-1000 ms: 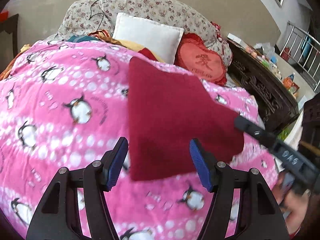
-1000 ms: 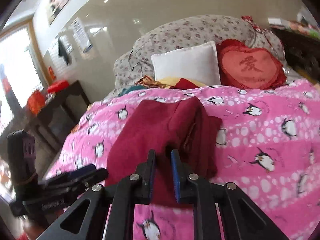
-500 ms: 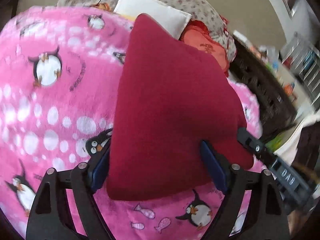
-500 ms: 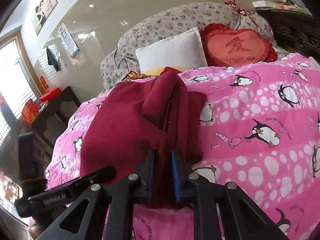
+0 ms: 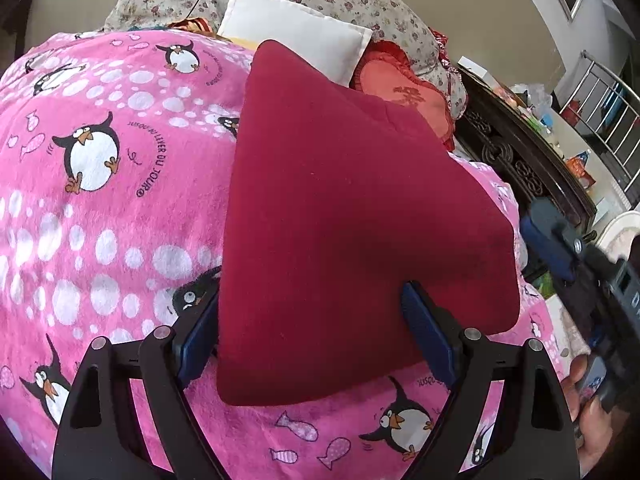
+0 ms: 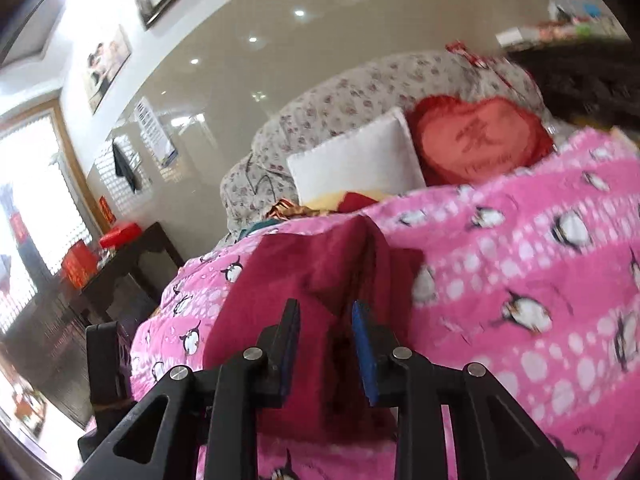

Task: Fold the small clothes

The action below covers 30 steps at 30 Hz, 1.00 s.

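A dark red cloth (image 5: 352, 216) lies folded on a pink blanket (image 5: 100, 208) printed with penguins and white dots. From the left wrist camera it looks like a smooth, roughly triangular slab, with its point toward the pillows and its wide edge near the camera.

The left gripper (image 5: 316, 340) sits low over the near edge of the cloth. Its jaws are spread wide, one blue pad on each side of the cloth, and they have just been opening. The cloth lies between them, but the pads do not squeeze it.

The right gripper (image 6: 326, 348) faces the cloth (image 6: 304, 280) from its right-hand side, where the folded layers show as a ridge with a dark crease. Its jaws stand a little apart and have just been opening. The cloth's edge lies in the gap between the pads; whether the pads touch it is hard to tell, and no pinch shows. This view is blurred.

In the left wrist view, the right gripper appears at the right edge, held by a hand (image 5: 592, 420).

Behind the blanket rest a white pillow (image 5: 296, 32), a red heart cushion (image 6: 476, 140) and a flowered quilt (image 6: 340, 108). Dark wooden furniture (image 5: 520, 160) stands beside the bed.
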### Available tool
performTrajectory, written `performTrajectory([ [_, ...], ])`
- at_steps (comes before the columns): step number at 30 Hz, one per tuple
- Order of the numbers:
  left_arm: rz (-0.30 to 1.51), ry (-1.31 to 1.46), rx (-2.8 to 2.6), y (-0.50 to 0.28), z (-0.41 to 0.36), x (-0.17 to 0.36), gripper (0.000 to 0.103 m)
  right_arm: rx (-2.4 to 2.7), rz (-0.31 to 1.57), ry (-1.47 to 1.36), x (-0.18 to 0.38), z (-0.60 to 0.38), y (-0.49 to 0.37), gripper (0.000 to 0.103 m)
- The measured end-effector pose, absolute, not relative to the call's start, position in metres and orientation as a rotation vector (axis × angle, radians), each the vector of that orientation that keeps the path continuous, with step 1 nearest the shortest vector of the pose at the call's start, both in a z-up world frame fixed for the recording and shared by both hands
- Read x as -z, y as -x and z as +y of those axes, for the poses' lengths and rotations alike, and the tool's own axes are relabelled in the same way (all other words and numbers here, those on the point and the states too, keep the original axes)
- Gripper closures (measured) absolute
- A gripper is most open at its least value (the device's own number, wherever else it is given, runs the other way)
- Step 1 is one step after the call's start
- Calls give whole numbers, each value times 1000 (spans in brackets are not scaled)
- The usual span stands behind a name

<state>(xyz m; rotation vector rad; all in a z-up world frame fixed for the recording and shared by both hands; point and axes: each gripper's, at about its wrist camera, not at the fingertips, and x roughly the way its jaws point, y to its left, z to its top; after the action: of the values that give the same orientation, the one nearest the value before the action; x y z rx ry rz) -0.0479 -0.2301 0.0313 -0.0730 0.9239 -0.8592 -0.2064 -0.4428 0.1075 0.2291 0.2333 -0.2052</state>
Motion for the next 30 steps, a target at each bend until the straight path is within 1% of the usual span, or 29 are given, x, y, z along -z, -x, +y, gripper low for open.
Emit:
performTrajectory([
  [2,915,50,855,51,-230,-35,17,229,288,-166,-104,-437,186,78],
  [5,879,55,846,52,-222,-45,17,274,394,-183,-87,-451,168,78],
  [7,846,110,836,47,-209,-51,17,229,384,-248,-81,-464,173,77],
  [9,880,179,865,38,-203,-49,17,181,368,-281,-84,-466,180,73],
  [10,909,217,883,33,-200,-46,17,163,351,-297,-85,-467,186,68],
  [11,942,262,898,27,-198,-44,17,147,326,-321,-87,-469,192,57],
  [12,984,330,911,20,-193,-41,17,144,298,-345,-90,-472,198,41],
  [13,1008,379,916,14,-190,-40,17,155,273,-358,-93,-476,201,32],
  [14,1040,436,915,5,-186,-37,17,172,257,-365,-95,-478,201,15],
  [15,1058,453,904,-1,-185,-36,15,204,247,-379,-96,-485,200,12],
  [16,1078,458,893,-8,-186,-35,13,207,255,-392,-96,-489,196,12],
  [18,1116,477,914,-17,-190,-34,5,158,314,-482,-89,-504,178,12],
  [19,1134,497,920,-21,-192,-33,3,132,337,-516,-87,-508,172,11],
  [20,1144,500,919,-22,-195,-36,1,109,367,-551,-82,-511,164,8],
  [21,1151,484,907,-22,-198,-38,1,102,395,-566,-78,-514,155,5],
  [24,1154,378,880,-20,-214,-45,0,114,414,-517,-81,-509,143,1],
  [30,1114,307,878,-1,-227,-54,1,86,489,-487,-81,-507,123,2],
])
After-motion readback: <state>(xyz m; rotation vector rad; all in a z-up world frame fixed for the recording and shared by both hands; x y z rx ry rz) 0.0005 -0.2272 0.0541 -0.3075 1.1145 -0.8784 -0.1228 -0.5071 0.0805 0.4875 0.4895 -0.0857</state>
